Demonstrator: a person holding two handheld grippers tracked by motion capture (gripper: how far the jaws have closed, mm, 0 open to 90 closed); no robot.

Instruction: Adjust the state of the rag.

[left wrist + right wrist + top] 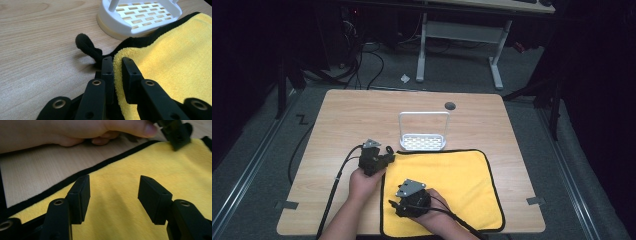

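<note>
A yellow cloth [452, 185] with a black border lies flat on the near right part of the wooden table [357, 115]. My left gripper [388, 156] is at the cloth's far left corner. In the left gripper view its jaws [117, 61] are shut on the cloth's edge [170, 57], and a black hanging loop [86, 46] sticks out of that corner. My right gripper [393, 204] is low over the cloth near its left edge, pointing left. In the right gripper view this gripper [113, 185] stands open above the yellow cloth [125, 170], with nothing between the pads.
A white slotted dish rack [424, 114] with a tall hoop handle stands just beyond the cloth's far edge, close to the left gripper [110, 22]. A dark grommet hole [450, 105] sits at the back. The person's left hand [75, 130] rests on the table beside the cloth.
</note>
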